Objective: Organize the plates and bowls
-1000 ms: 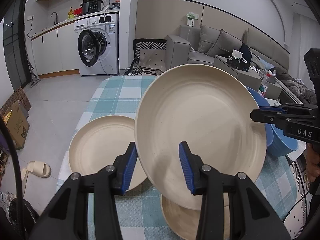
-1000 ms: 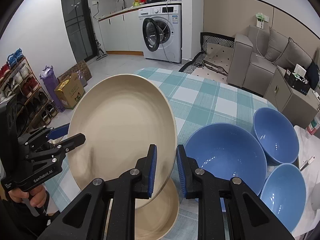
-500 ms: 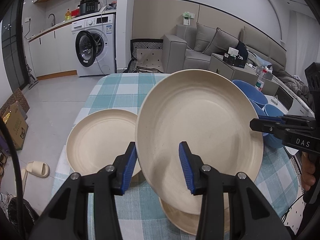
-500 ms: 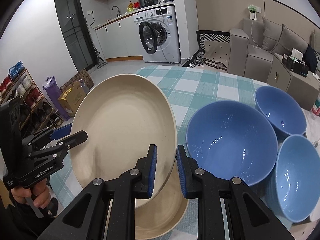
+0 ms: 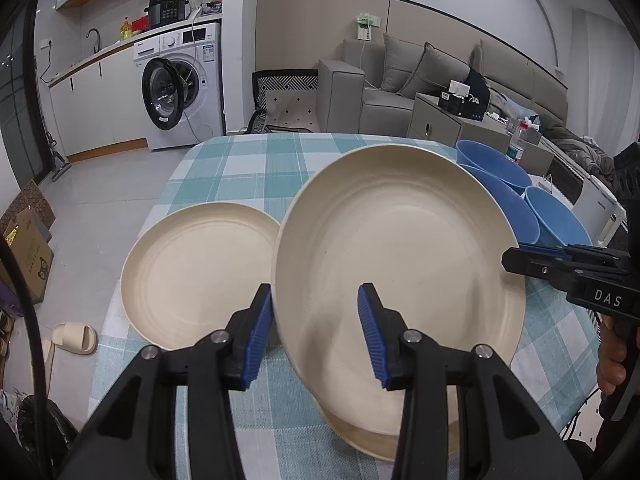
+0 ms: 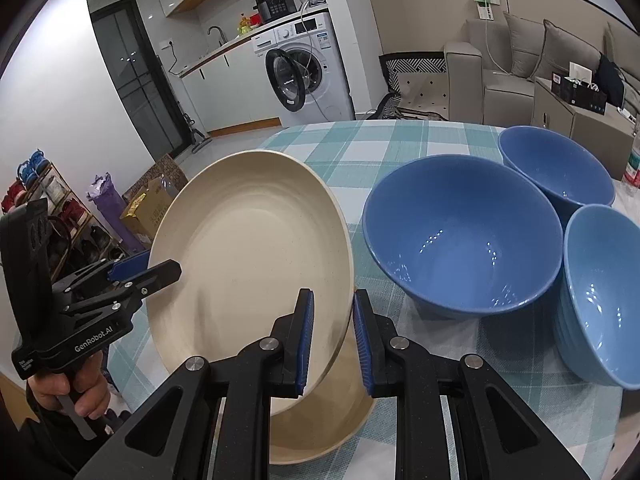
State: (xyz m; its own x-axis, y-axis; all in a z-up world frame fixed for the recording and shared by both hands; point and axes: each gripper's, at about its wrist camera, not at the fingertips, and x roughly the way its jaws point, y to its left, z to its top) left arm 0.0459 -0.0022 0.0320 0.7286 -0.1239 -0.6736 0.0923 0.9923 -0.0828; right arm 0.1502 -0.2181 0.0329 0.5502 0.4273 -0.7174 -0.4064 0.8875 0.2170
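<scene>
A cream plate [image 5: 400,264] hangs tilted over the checked table, held from both sides. My left gripper [image 5: 316,336] is shut on its near left rim, and my right gripper [image 6: 333,340] is shut on its right rim. The same plate [image 6: 248,256] fills the left half of the right wrist view, where the left gripper [image 6: 154,268] clamps its far edge. Directly below lies a second cream plate [image 5: 360,436], mostly covered. A third cream plate [image 5: 192,276] rests flat to the left. Three blue bowls [image 6: 460,240] [image 6: 560,168] [image 6: 600,288] stand clustered on the right.
The table wears a teal and white checked cloth [image 5: 248,176]; its left edge drops to the floor, where a slipper [image 5: 74,338] lies. A water bottle [image 5: 518,148] stands past the bowls. A washing machine [image 5: 180,88] and sofa [image 5: 400,76] are far behind.
Both grippers have sunk with the plate, bringing it lower over the plate beneath and tilting it flatter. The blue bowls now show beyond its rim in the left wrist view.
</scene>
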